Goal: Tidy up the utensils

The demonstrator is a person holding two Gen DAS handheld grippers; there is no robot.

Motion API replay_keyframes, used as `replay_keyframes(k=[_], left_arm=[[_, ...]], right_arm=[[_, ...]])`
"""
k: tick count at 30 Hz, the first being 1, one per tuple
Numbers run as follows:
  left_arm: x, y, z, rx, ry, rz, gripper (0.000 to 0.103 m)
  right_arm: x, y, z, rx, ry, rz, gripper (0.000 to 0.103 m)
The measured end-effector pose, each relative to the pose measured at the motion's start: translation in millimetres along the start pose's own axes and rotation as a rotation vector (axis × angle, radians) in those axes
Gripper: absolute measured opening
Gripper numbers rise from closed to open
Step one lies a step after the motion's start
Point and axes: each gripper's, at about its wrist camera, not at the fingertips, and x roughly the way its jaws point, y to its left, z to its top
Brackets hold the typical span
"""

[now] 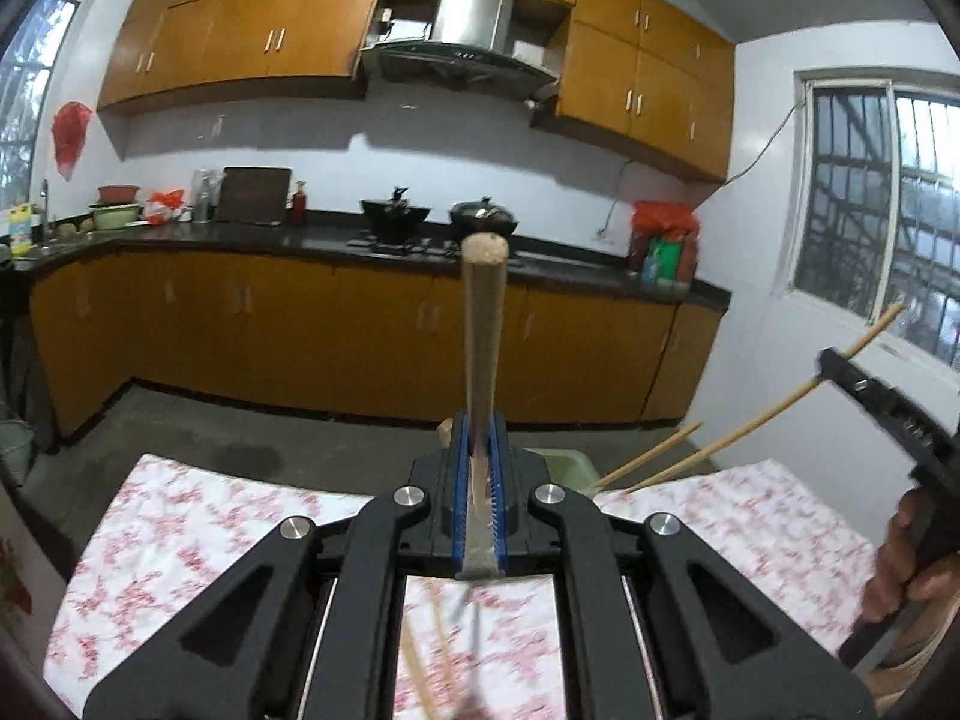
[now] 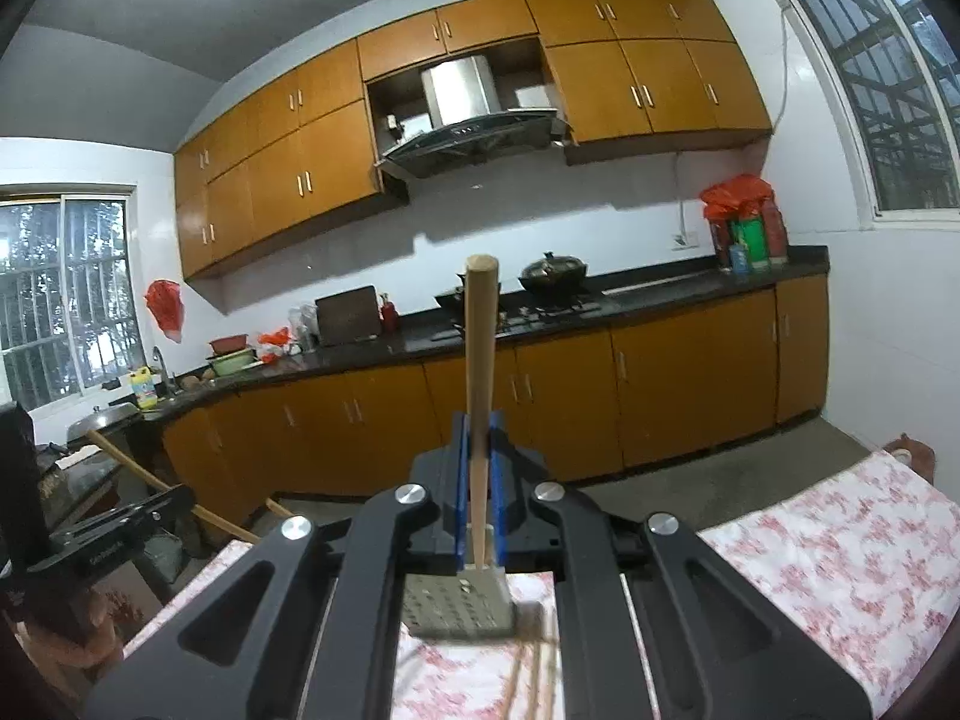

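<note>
Left fingers (image 1: 480, 450) clamped tight on wooden-handled utensil (image 1: 483, 324), handle pointing forward and up, metal end toward camera. Right fingers (image 2: 479, 450) clamped on wooden-handled metal spatula (image 2: 478, 360), perforated blade just above floral table (image 2: 840, 552). Green container (image 1: 570, 463) at table's far edge holds chopsticks (image 1: 708, 447), leaning right. More chopsticks lie blurred on table under both tools. Hand (image 1: 912, 576) grips right tool's handle, raised above table's right edge.

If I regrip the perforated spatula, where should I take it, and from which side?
Best grip the perforated spatula by its wooden handle just above the metal head, coming from the side as the shut right gripper does: the handle is slim and round, the head wide.
</note>
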Motion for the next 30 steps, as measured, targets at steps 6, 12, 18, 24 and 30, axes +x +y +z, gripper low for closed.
replay_keyframes(k=[6, 12, 18, 24, 30], left_arm=[[19.2, -10.4, 15.9, -0.009, -0.074, 0.003, 0.007], [44.4, -8.4, 11.1, -0.030, -0.109, 0.026, 0.007], [53.6, -4.1, 10.1, -0.042, -0.142, 0.027, 0.007], [68.4, -5.0, -3.2, -0.032, -0.089, 0.026, 0.007], [79.4, -6.0, -14.7, -0.027, -0.021, 0.009, 0.007]], right_arm=[[29.3, 14.5, 3.5, -0.014, 0.006, 0.022, 0.008], [64.4, 14.0, -0.6, -0.001, 0.026, 0.014, 0.008], [80.7, 12.4, 7.3, 0.006, -0.006, 0.010, 0.008], [106.5, 10.9, -16.3, -0.012, 0.069, -0.002, 0.008], [121.3, 9.4, -35.0, -0.004, 0.144, -0.006, 0.010]])
